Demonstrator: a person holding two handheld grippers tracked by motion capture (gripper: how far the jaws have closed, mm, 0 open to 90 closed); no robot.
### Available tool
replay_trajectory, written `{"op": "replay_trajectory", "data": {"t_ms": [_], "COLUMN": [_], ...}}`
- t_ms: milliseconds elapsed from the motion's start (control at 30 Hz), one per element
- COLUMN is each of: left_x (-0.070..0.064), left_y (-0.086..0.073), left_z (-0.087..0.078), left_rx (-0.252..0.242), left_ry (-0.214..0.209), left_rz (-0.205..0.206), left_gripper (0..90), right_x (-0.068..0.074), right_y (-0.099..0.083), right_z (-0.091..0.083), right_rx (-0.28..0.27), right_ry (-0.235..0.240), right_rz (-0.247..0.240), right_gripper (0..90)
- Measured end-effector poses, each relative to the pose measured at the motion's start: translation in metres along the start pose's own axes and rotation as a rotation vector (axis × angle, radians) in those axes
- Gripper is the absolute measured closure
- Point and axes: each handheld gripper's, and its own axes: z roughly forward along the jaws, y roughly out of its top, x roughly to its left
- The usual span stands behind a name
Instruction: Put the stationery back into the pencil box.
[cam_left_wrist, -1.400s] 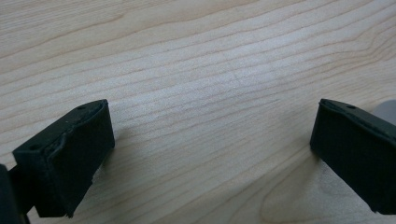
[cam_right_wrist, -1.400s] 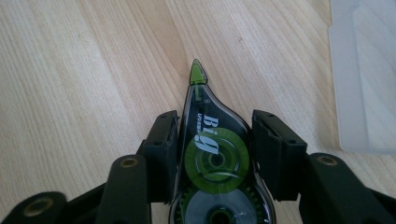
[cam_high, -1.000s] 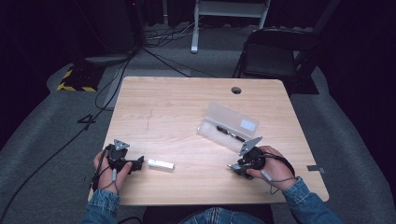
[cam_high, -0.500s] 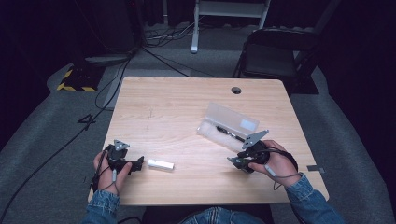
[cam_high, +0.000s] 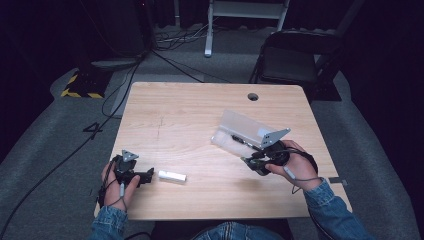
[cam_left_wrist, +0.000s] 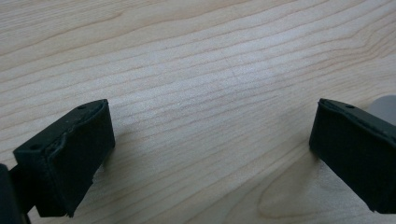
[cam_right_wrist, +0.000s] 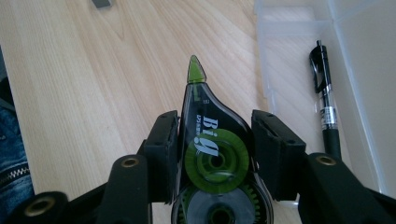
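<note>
Right gripper view: jaws clamp correction tape.

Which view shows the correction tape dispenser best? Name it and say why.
The right gripper view: the correction tape dispenser sits close up, clamped between the right gripper jaws, with green reels, lettering and pointed tip clear. In the high view it is a small dark shape at that gripper, beside the clear case.

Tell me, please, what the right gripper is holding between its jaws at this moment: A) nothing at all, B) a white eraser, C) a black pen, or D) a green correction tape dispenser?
D: in the right gripper view, the right gripper has both jaws pressed against the green correction tape dispenser, while the black pen lies apart in the clear case.
</note>
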Motion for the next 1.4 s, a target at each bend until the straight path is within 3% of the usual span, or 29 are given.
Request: {"op": "replay_trajectory", "data": {"t_ms": [300, 867, 1400], "left_x": [0.0, 0.0, 0.0], "left_y": [0.0, 0.0, 0.0], "left_z": [0.0, 0.0, 0.0], "left_rx": [0.002, 0.002, 0.002], "left_ry": [-0.002, 0.0, 0.0], "left_rz": [-0.001, 0.002, 0.001], "left_gripper": [0.3, 0.3, 0.3], "right_x": [-0.015, -0.055, -0.071], "right_y": [0.008, 0.001, -0.008], "right_z": [0.004, 0.031, 0.049], "right_rx": [-0.027, -0.021, -0.013], "right_ry": [-0.01, -0.002, 0.032], "right_rz": [0.009, 0.105, 0.163], "right_gripper": [53.9, 53.9, 53.8]}}
